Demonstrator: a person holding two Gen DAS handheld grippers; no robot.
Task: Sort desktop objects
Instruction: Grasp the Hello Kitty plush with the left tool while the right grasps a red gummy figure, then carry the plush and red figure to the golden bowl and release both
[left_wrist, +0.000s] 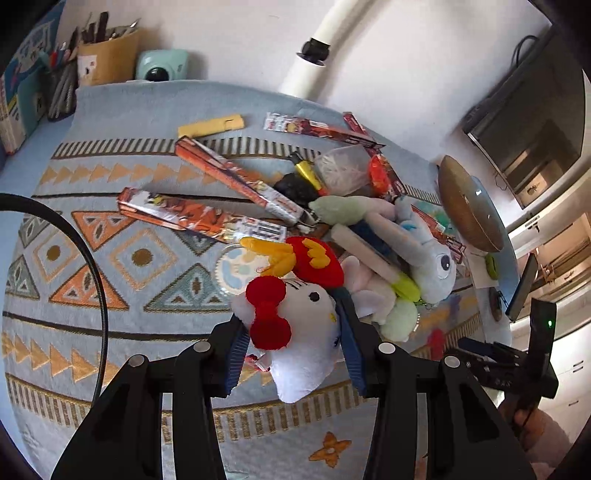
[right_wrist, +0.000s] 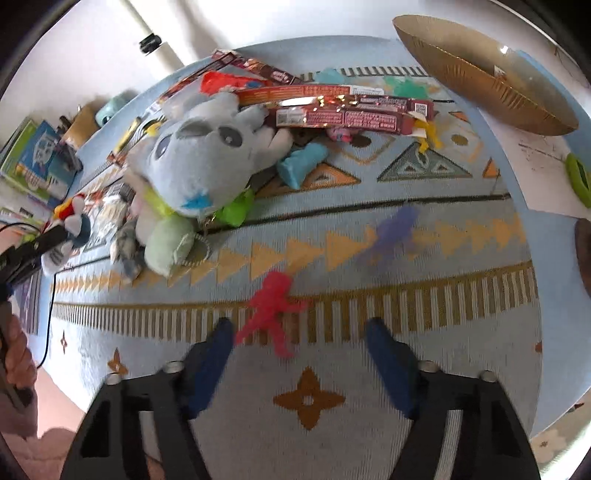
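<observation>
White plush (left_wrist: 303, 332) in left gripper (left_wrist: 291, 328)

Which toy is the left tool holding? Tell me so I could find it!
Look at the blue patterned cloth covering the desk, then the heap of soft toys and long orange boxes on it. At the near edge of that heap, the left tool squeezes a white plush kitty. Only this one has a big red bow on its head; the plush beside it is pale blue-grey.

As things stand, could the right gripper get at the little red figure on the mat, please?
Probably yes: the right gripper is open, and the red figure lies alone on the mat just ahead of its fingertips, with nothing between them.
</observation>
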